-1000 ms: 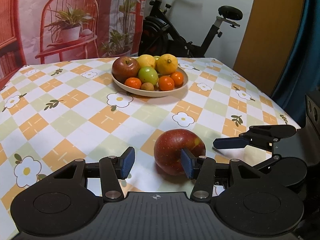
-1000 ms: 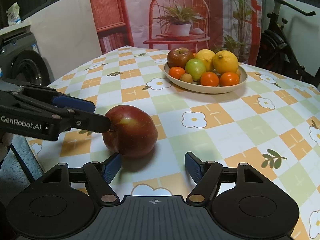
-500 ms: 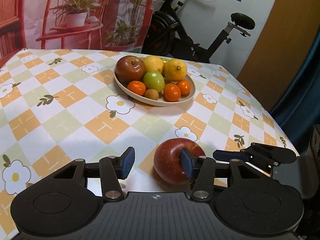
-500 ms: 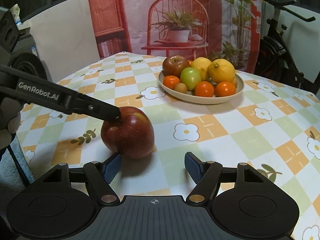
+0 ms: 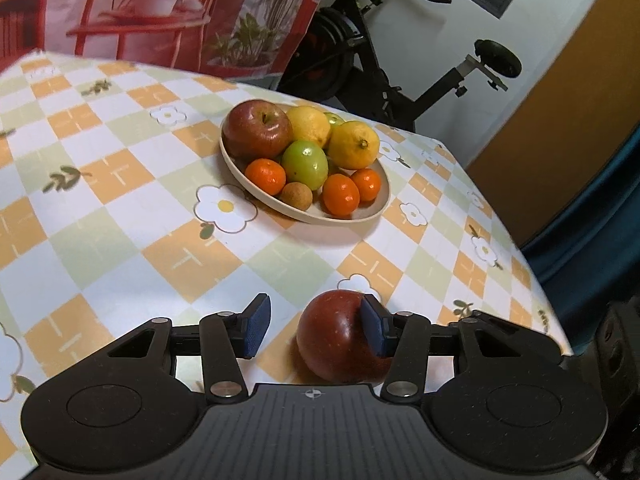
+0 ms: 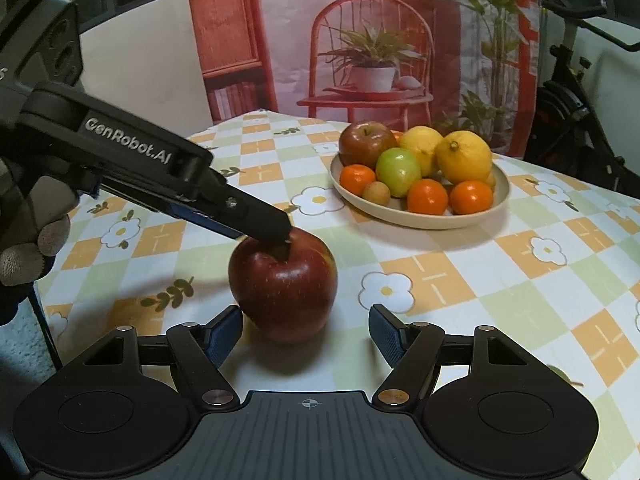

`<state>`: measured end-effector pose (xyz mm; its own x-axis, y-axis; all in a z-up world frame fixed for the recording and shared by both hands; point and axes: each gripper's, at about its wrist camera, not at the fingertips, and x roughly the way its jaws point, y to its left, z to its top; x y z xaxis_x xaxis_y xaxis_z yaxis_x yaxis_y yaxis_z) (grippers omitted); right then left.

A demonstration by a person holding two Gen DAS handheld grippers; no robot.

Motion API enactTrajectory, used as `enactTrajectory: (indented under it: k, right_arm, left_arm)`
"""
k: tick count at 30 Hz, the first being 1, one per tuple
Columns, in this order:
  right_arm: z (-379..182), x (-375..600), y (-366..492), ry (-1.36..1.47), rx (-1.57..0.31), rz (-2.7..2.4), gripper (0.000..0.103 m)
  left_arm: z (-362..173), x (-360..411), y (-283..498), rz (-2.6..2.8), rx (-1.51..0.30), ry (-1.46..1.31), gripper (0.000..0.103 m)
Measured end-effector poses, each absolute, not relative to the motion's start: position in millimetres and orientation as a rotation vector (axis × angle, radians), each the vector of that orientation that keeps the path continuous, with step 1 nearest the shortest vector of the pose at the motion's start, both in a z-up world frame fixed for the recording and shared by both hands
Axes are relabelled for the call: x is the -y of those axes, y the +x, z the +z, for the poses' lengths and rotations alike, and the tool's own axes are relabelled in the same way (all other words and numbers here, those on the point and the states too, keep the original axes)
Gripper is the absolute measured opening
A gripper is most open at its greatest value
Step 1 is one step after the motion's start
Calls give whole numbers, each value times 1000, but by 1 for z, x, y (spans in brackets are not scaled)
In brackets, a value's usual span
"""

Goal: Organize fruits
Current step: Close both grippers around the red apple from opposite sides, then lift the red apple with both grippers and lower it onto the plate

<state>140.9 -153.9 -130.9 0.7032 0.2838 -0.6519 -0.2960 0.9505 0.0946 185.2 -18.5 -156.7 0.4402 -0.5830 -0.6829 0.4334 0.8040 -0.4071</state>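
A dark red apple (image 5: 332, 336) lies on the checked tablecloth, near the front edge. My left gripper (image 5: 316, 332) straddles it with its jaws closing: the right pad (image 5: 374, 334) lies against the apple, while the left pad (image 5: 256, 330) stands clear of it. In the right wrist view the same apple (image 6: 284, 288) sits just ahead of my open right gripper (image 6: 306, 336), close to its left finger. There the left gripper (image 6: 244, 216) reaches in from the left, one fingertip at the apple's top dimple. A beige plate (image 5: 352, 216) (image 6: 420, 220) holds a red apple, lemons, a green fruit and tangerines.
A gloved hand (image 6: 24, 256) holds the left gripper at the table's left edge. An exercise bike (image 5: 384, 60) stands behind the table. The table's right edge (image 5: 532, 264) drops off toward a blue curtain. Bare cloth lies between the apple and the plate.
The left gripper has rolled and swung around the apple, its jaws narrowing a little. In the right wrist view its fingertip went from the apple's side to its top, and the apple shifted right.
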Motion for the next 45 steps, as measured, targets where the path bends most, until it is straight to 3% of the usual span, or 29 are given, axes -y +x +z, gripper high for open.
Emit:
enactTrajectory:
  k: [16, 28, 45]
  right_arm:
    - [-133, 151, 146, 17, -710, 368, 55]
    - [-130, 152, 144, 39, -702, 367, 52]
    - [-38, 158, 172, -26, -557, 360, 53]
  left_arm:
    - [-162, 18, 188, -672, -949, -221, 48]
    - [-158, 19, 183, -686, -928, -211, 35]
    - [-66, 26, 194, -712, -714, -199, 35]
